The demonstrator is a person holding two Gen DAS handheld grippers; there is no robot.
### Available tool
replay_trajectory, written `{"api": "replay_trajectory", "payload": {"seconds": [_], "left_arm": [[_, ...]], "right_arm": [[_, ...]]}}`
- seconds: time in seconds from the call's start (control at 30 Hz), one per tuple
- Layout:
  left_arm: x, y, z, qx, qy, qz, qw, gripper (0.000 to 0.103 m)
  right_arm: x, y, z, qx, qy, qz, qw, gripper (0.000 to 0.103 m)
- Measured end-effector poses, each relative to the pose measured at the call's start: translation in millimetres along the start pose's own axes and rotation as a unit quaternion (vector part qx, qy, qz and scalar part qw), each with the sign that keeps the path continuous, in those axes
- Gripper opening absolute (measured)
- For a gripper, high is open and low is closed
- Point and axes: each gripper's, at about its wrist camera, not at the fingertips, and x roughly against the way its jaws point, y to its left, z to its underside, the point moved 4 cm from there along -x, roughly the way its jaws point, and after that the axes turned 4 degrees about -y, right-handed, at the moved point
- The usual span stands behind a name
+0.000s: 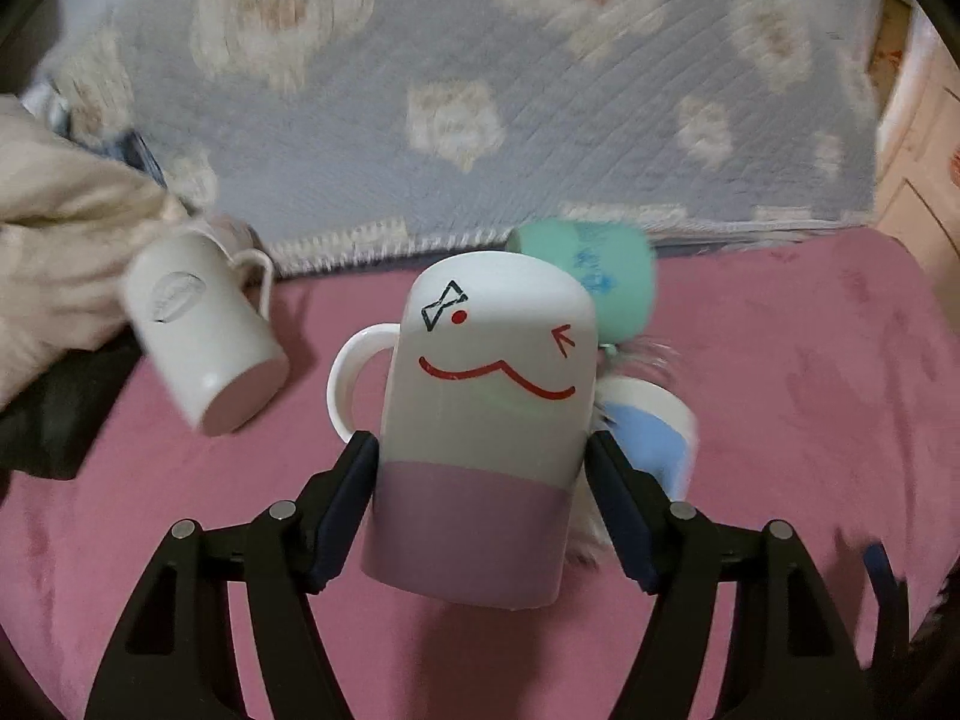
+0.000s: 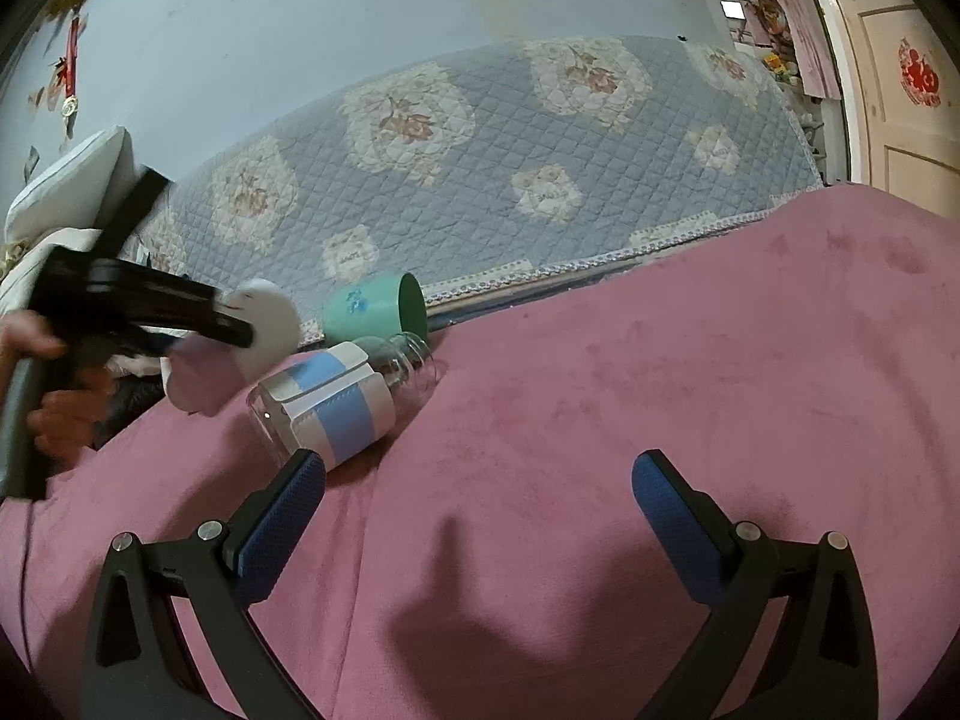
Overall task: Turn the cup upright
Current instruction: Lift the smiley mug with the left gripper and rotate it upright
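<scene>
My left tool is clamped on a white mug with a lilac band, one dark pad on each side of its lower body, lifted clear of the pink bed cover. In the left wrist view the mug's long axis runs away from me and upward: the lilac rim end is nearest the camera, the closed white base is farthest, and its handle sticks out to the left. A winking face is drawn on its side. To the left, a plain white mug lies tilted beside a heap of beige fabric. Behind the held mug lies a mint-green cup, and to its right a glass jar with a blue-and-white sleeve. In the right wrist view my right tool has its blue pads wide apart, holding nothing, low over the bed cover. The jar lies on its side near the left pad. To the right, the pink cover stretches open up to a quilted blue blanket along the far edge.
</scene>
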Motion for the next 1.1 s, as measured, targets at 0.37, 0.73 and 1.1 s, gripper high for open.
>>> {"api": "replay_trajectory", "payload": {"seconds": [0.37,0.73,1.1], "left_arm": [[49,-42,73,0.126,0.011,0.064,0.9898,0.069],[50,-70,128,0.237,0.004,0.073,0.9689,0.068],[25,-79,146,0.211,-0.030,0.102,0.9717,0.068]], "right_arm": [[11,-5,-2,-0.014,-0.025,0.012,1.000,0.103],[24,-15,-5,-0.041,-0.052,0.014,0.998,0.103],[25,-57,-3,-0.158,-0.055,0.023,0.986,0.103]]}}
